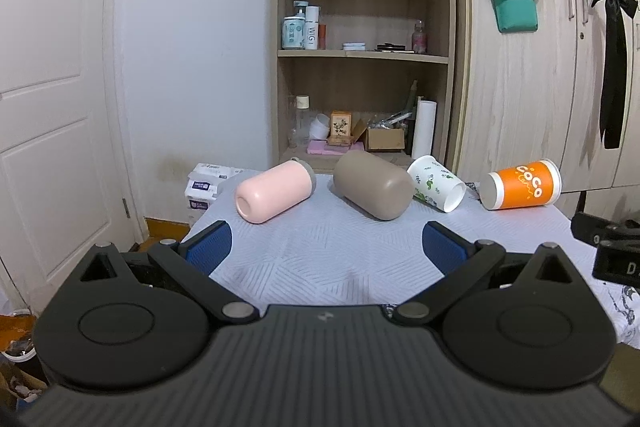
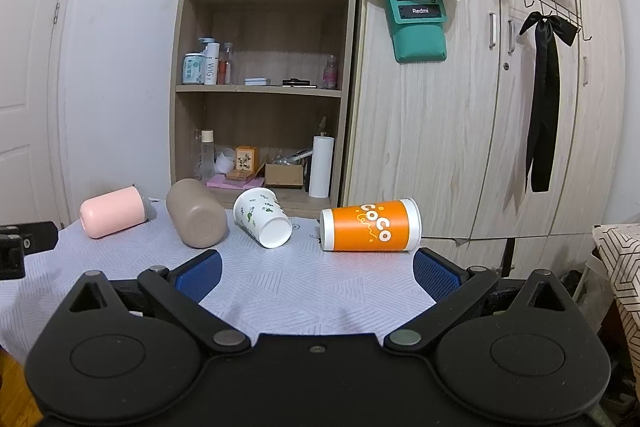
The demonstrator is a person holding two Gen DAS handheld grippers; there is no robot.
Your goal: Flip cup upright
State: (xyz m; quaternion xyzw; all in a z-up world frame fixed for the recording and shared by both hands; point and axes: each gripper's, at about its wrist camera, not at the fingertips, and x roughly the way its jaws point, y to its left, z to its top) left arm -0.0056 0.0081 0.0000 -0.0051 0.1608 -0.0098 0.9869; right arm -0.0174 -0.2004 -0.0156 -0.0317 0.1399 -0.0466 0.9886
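Note:
Several cups lie on their sides in a row at the far edge of the table: a pink cup (image 1: 274, 191) (image 2: 112, 211), a taupe cup (image 1: 374, 185) (image 2: 196, 213), a white paper cup with green print (image 1: 437, 183) (image 2: 263, 217) and an orange "CoCo" paper cup (image 1: 522, 185) (image 2: 372, 225). My left gripper (image 1: 326, 247) is open and empty, short of the pink and taupe cups. My right gripper (image 2: 318, 277) is open and empty, short of the white and orange cups.
The table has a pale patterned cloth (image 1: 320, 247) (image 2: 304, 287). Behind it stand a wooden shelf unit (image 1: 362, 55) (image 2: 262, 91) with bottles and boxes, and a wardrobe (image 2: 480, 131). Tissue packs (image 1: 204, 187) sit by the table's far left corner.

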